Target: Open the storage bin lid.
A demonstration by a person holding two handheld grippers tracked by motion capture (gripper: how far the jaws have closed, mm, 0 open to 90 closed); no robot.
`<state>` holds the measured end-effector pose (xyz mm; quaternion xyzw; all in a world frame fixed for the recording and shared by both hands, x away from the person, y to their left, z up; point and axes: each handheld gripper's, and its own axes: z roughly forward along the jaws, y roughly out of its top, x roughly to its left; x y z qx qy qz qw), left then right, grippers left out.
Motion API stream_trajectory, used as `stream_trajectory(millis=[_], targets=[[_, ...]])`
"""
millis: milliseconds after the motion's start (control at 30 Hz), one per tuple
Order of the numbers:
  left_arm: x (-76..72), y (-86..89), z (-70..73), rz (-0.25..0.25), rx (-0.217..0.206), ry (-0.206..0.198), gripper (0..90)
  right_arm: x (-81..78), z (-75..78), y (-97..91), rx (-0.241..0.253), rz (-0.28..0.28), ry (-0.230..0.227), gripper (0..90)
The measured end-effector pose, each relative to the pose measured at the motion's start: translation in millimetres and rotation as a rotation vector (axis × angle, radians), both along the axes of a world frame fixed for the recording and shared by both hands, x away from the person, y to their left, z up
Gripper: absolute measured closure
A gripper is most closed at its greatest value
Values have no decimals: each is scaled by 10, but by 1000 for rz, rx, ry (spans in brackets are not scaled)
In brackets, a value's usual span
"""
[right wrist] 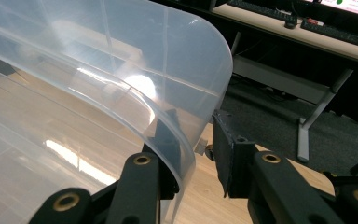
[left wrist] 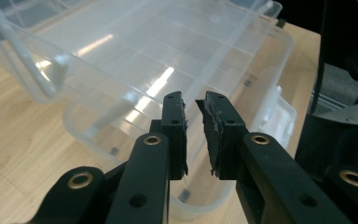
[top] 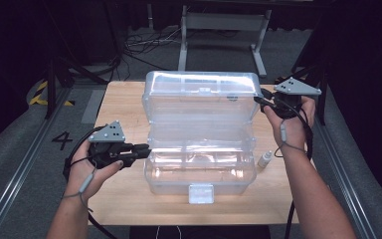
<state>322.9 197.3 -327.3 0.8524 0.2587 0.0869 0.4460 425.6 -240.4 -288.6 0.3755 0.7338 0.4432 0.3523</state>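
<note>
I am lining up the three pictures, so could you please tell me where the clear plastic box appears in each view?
High view: clear plastic box at the centre of the table, lid up.
Left gripper view: its wall fills the upper middle, behind the left gripper.
Right gripper view: its curved lid covers the left, with the rim between the jaws.
Shared landmark: the wooden table.

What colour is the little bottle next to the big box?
White, with a see-through cap: the little bottle shows best in the high view.
</note>
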Motion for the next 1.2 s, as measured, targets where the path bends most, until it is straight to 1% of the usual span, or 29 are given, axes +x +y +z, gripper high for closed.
stream_trajectory(millis=[67, 100, 167, 233, 267, 533, 567, 667, 733, 767, 800, 867, 900, 967, 1000, 1033, 1133, 1167, 1200], targets=[[-3, -37, -43, -33, 23, 12, 765, 21, 10, -2, 1, 1, 11, 720], [-3, -37, -43, -33, 23, 12, 760, 21, 10, -2, 1, 1, 11, 720], [1, -72, -75, -62, 37, 28, 753, 39, 19, -4, 2, 2, 18, 720], [13, -107, -108, -78, 39, 39, 733, 52, 24, -6, 4, 3, 24, 720], [19, -124, -125, -89, 47, 48, 729, 58, 27, -7, 3, 4, 25, 721], [31, -272, -252, -177, 80, 100, 718, 95, 45, -12, 2, 6, 42, 720], [35, -289, -275, -182, 88, 107, 709, 99, 47, -11, 2, 5, 47, 720], [42, -351, -355, -203, 131, 127, 698, 111, 51, -12, 5, 6, 51, 720], [42, -389, -393, -221, 140, 137, 696, 117, 52, -13, 6, 6, 52, 720], [42, -389, -393, -221, 140, 137, 693, 117, 52, -13, 6, 6, 52, 720], [44, -411, -414, -234, 145, 141, 693, 118, 54, -13, 7, 6, 55, 720], [51, -444, -461, -249, 151, 154, 685, 121, 57, -11, 6, 5, 59, 720], [58, -456, -484, -258, 164, 159, 682, 123, 58, -9, 8, 4, 61, 720], [63, -483, -532, -274, 178, 171, 678, 130, 60, -9, 9, 3, 64, 720], [64, -501, -554, -284, 193, 181, 678, 135, 60, -10, 11, 4, 65, 720], [63, -521, -571, -286, 209, 180, 678, 141, 61, -10, 12, 5, 67, 720], [68, -544, -596, -298, 216, 184, 679, 153, 63, -10, 14, 5, 70, 721], [74, -556, -622, -301, 212, 194, 679, 159, 63, -11, 14, 4, 70, 721], [87, -563, -641, -305, 219, 195, 684, 166, 60, -11, 19, 4, 71, 721]])
